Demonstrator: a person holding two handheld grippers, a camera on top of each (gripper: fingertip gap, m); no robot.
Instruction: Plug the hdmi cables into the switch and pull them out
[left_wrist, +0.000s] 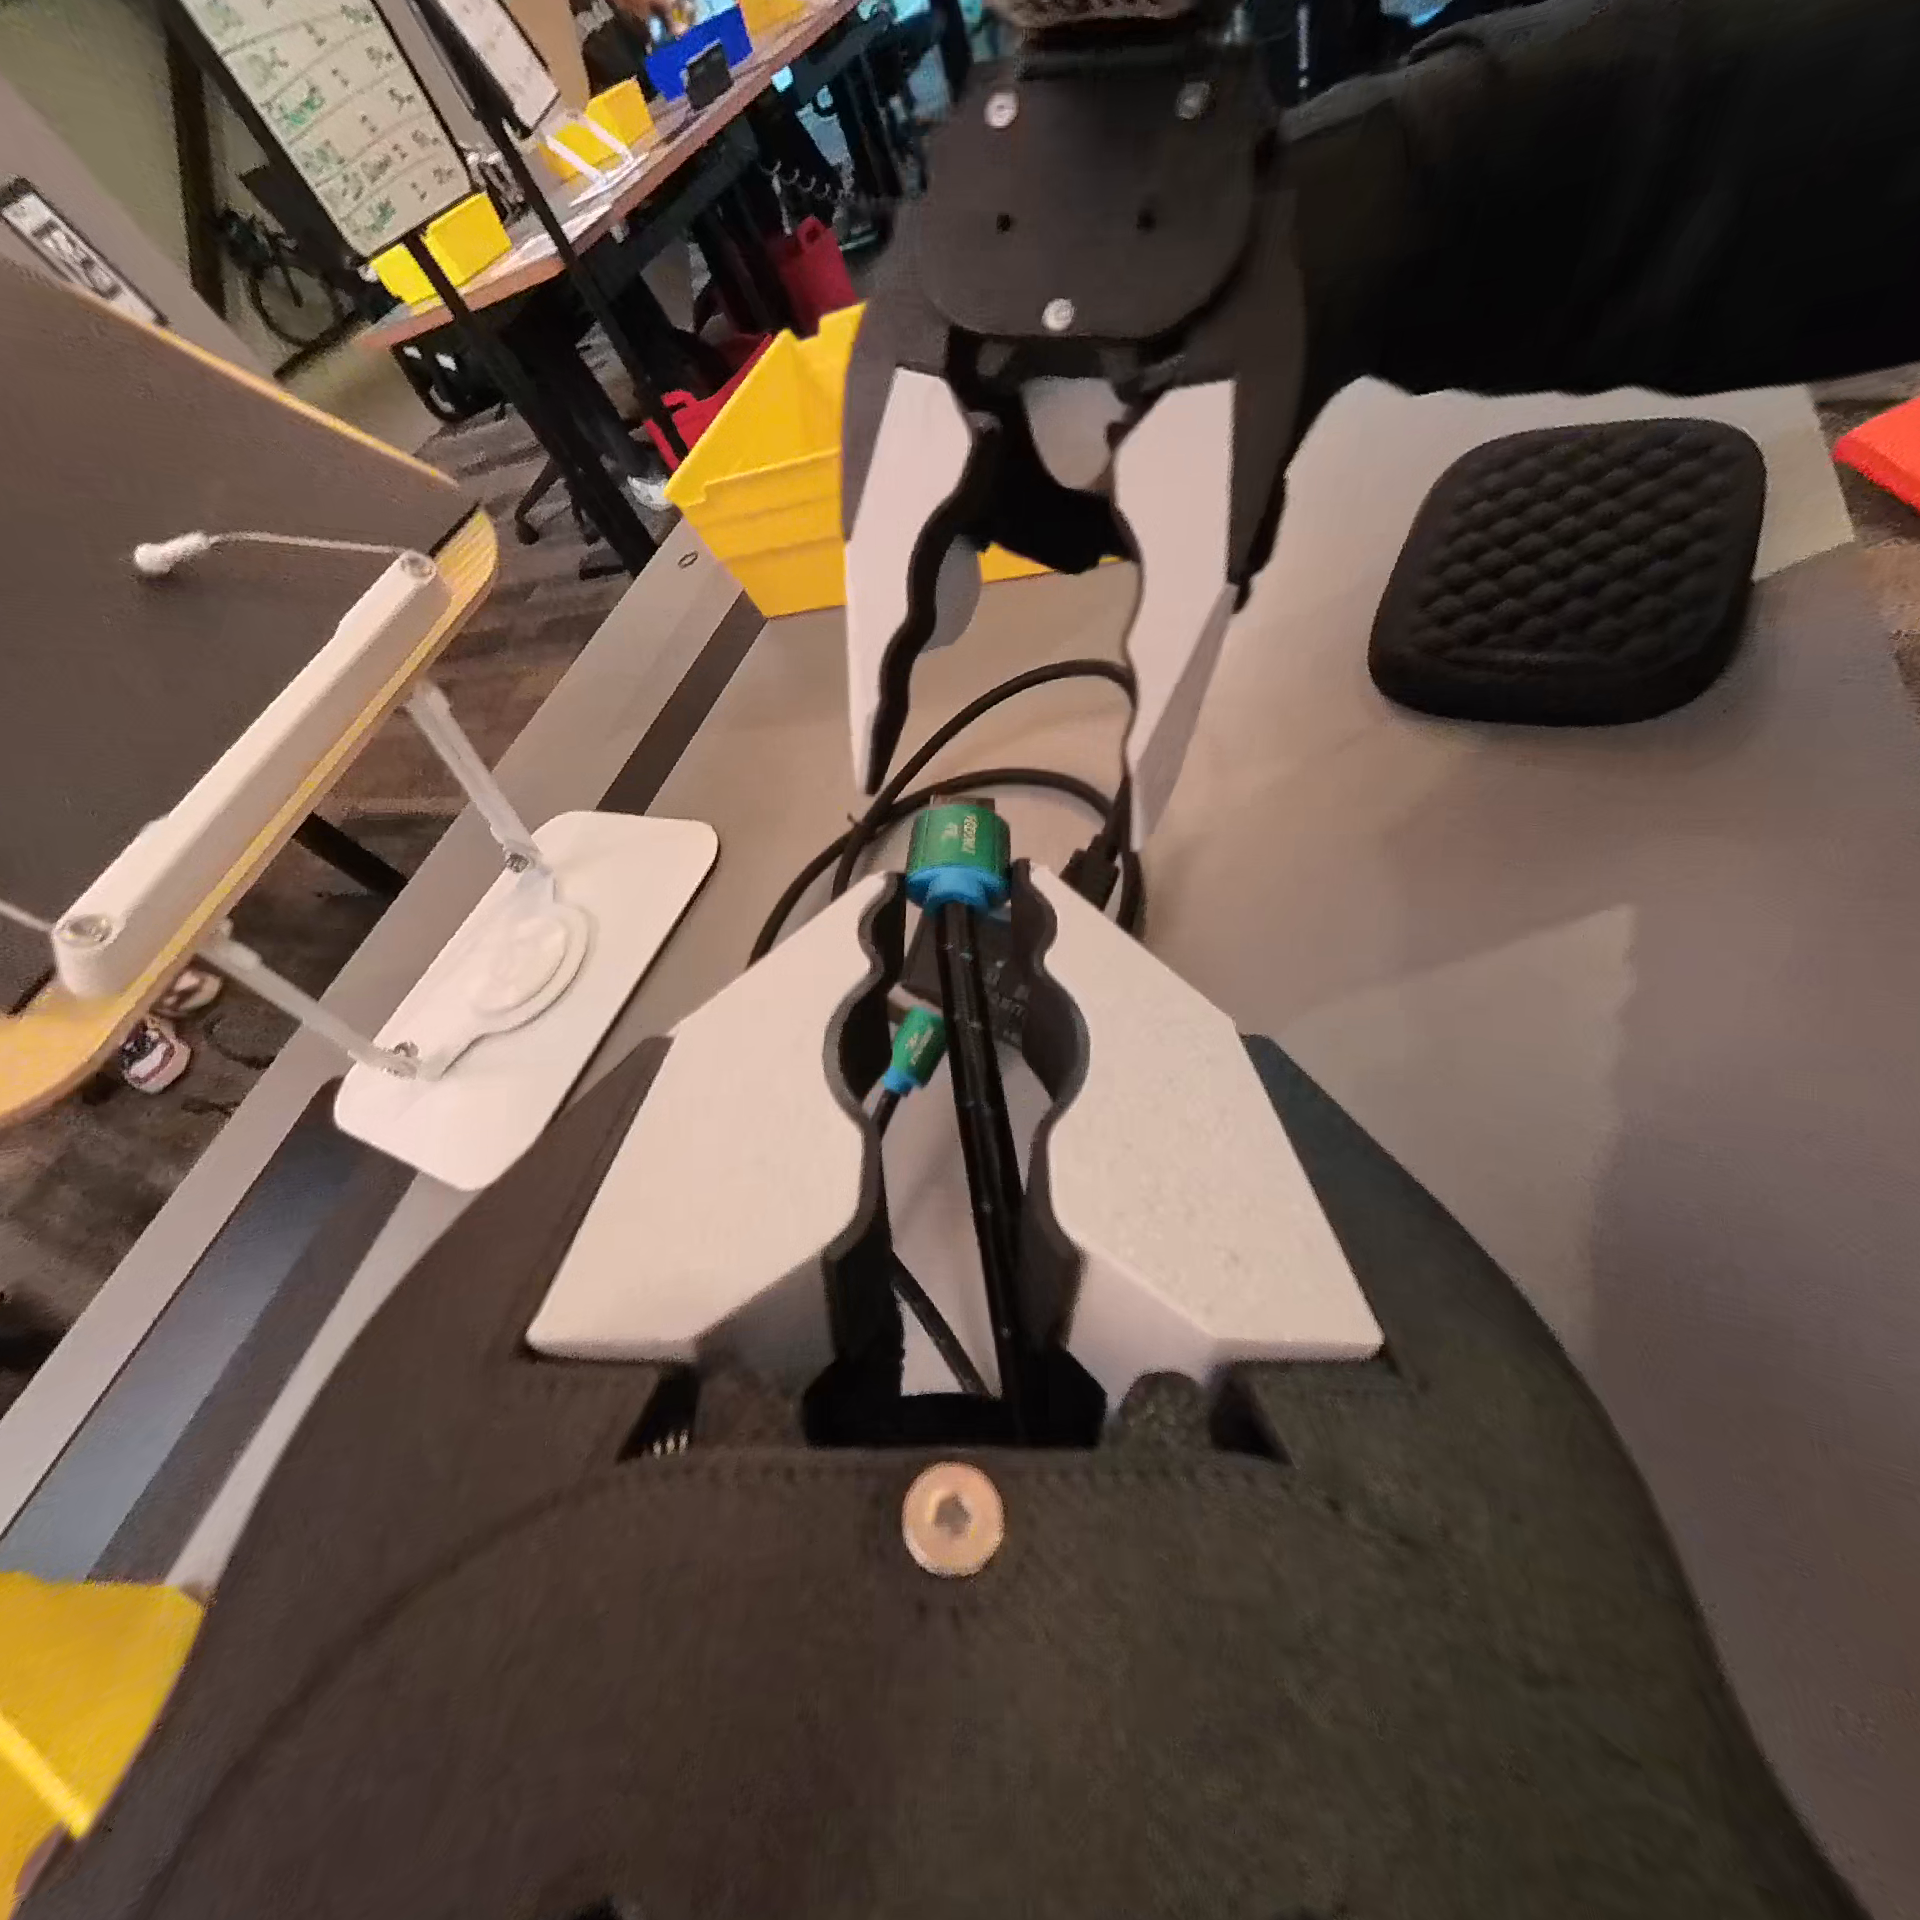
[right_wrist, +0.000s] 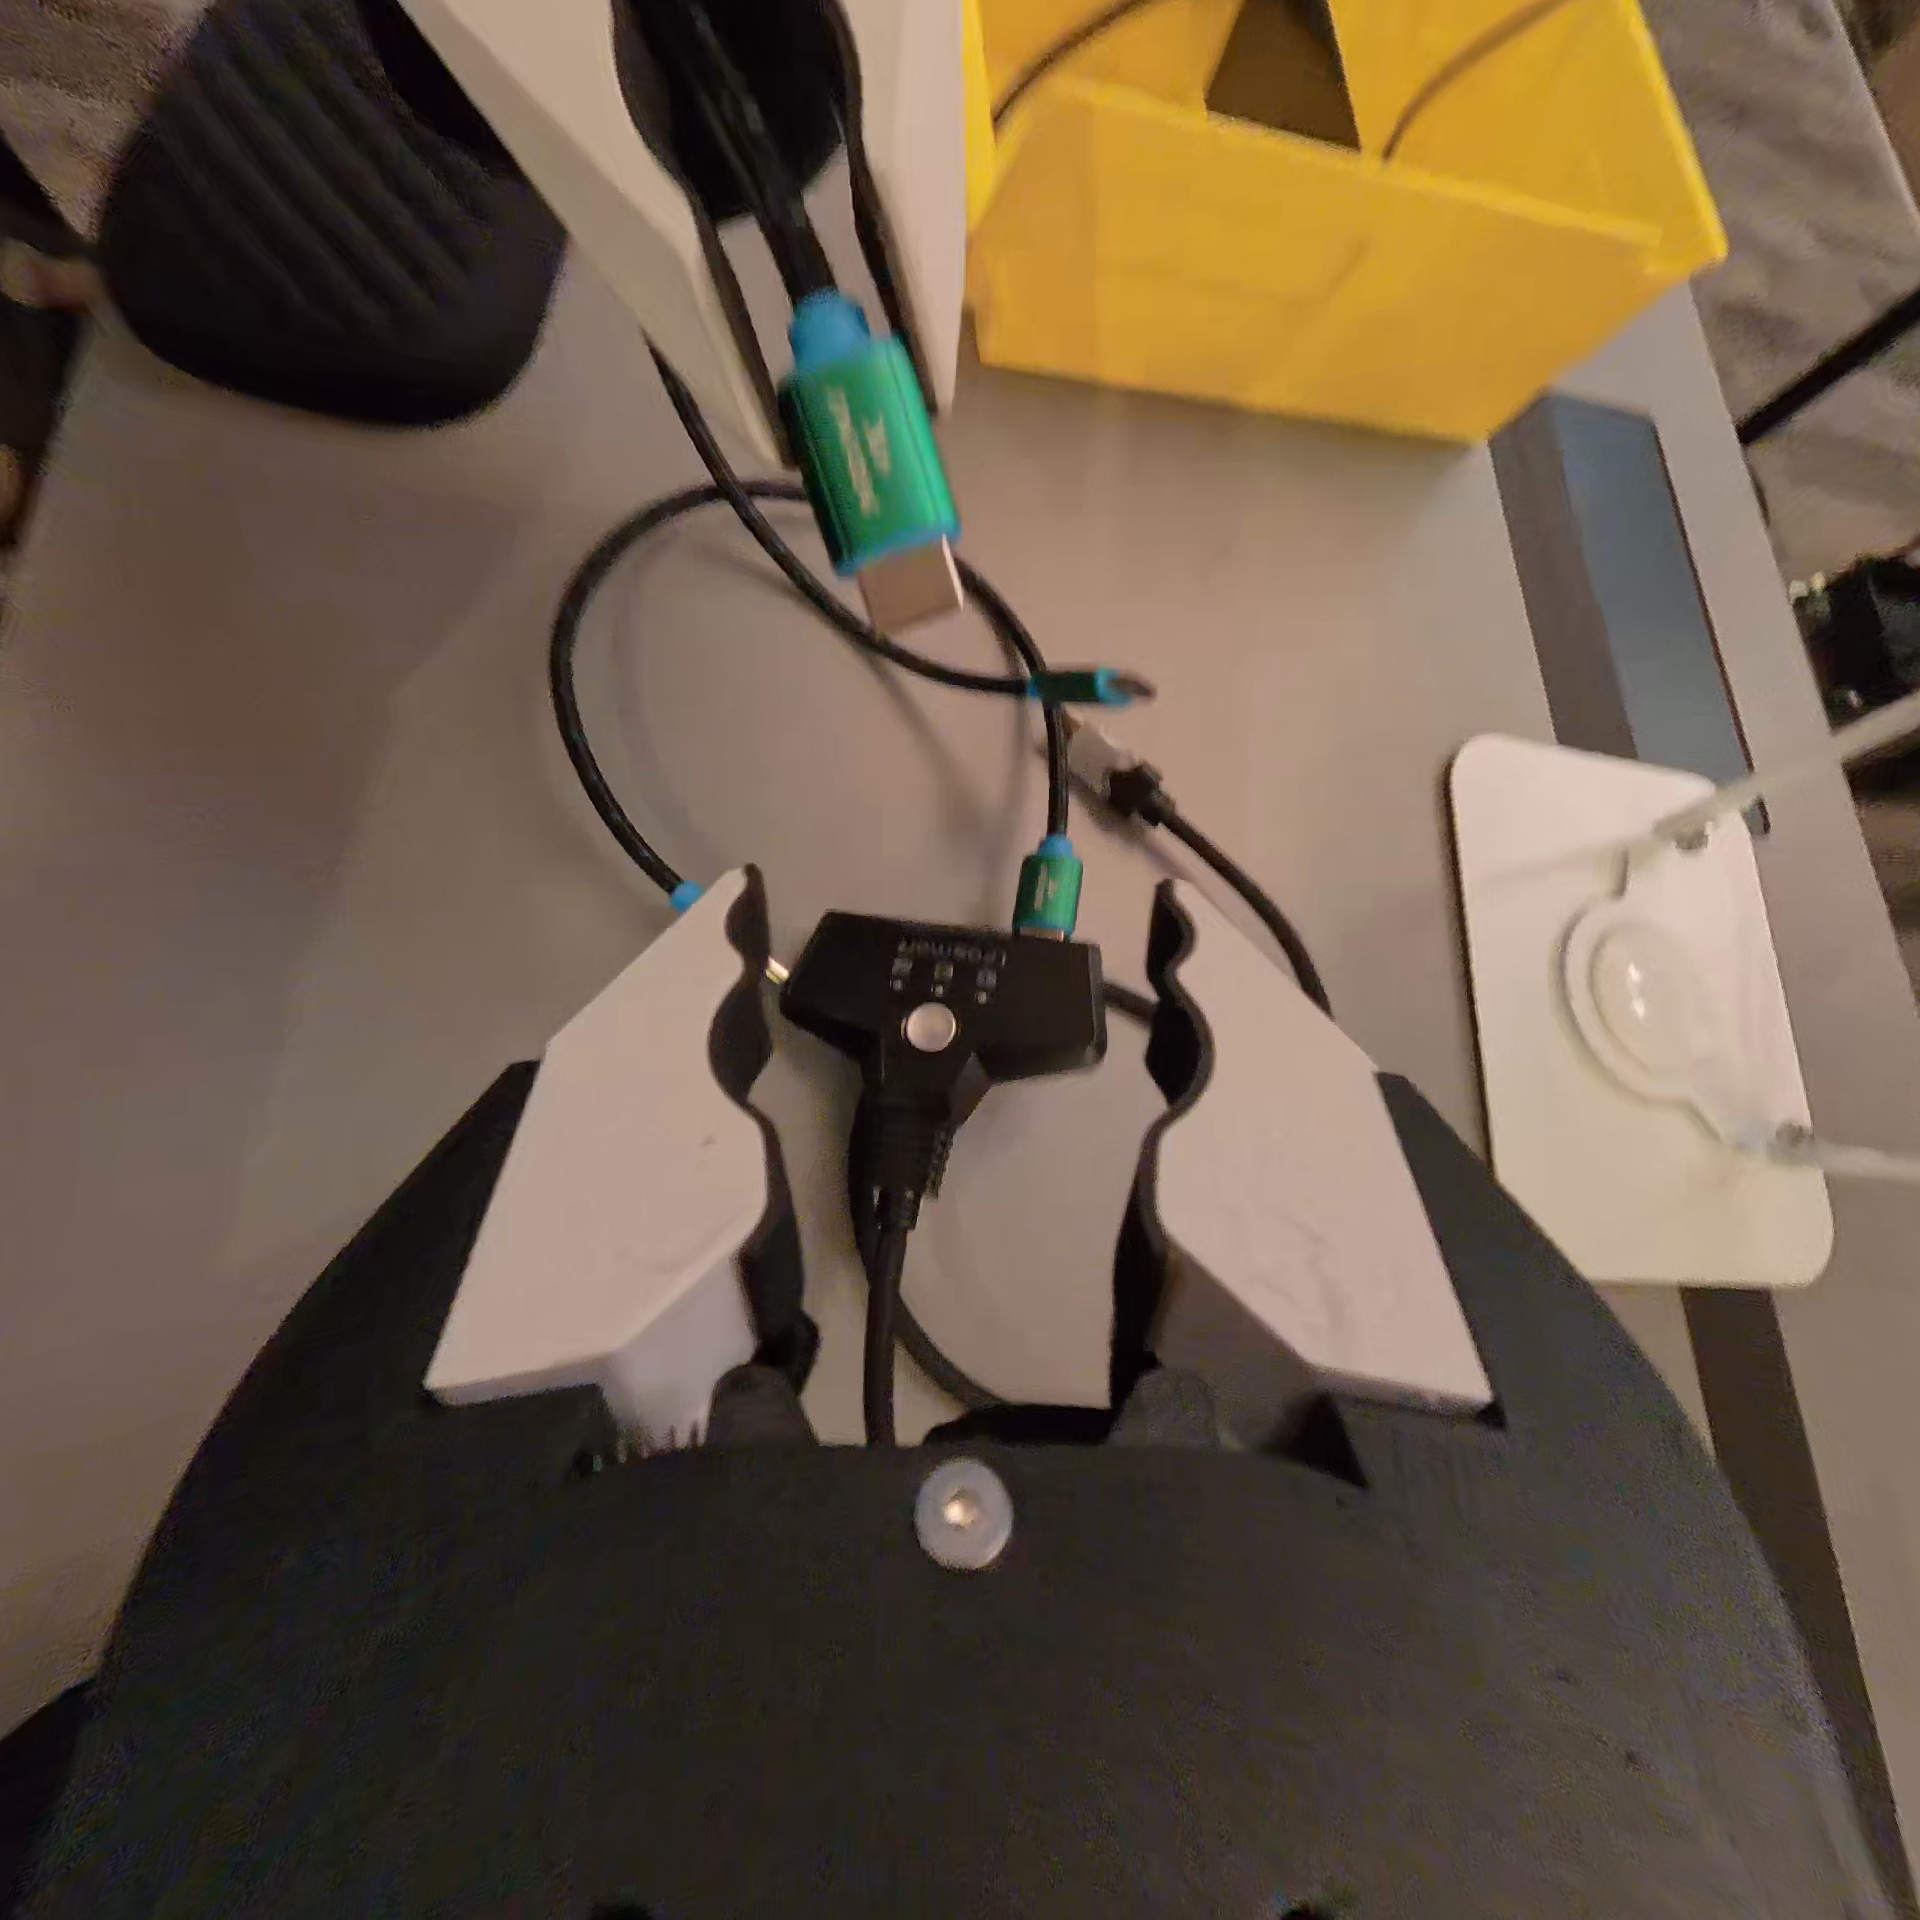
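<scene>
The grey table (right_wrist: 260, 727) carries a yellow bin (right_wrist: 1320, 249) at its far edge, a black textured pad (left_wrist: 1569, 571) on the right in the left wrist view, and a white base plate (right_wrist: 1631, 1018) with a clear stand at the table's edge. The right gripper (right_wrist: 956, 935) hovers low over the table with its white fingers (right_wrist: 623, 1132) spread apart; the black HDMI switch (right_wrist: 940, 1003) lies between them, touching neither finger as far as can be seen, its own lead running back toward the gripper body. One small green plug (right_wrist: 1047, 883) sits in the far right port of the switch. The left gripper (left_wrist: 951, 904) is clamped on the black cable just behind a large green HDMI plug (right_wrist: 871, 457), which projects beyond the fingertips. In the right wrist view this plug hangs in the air on the far side of the switch, well apart from it, metal tip tilted down toward the table. A further small green plug (right_wrist: 1081, 686) lies loose on the table beyond the switch, amid loops of black cable (right_wrist: 592, 727).
</scene>
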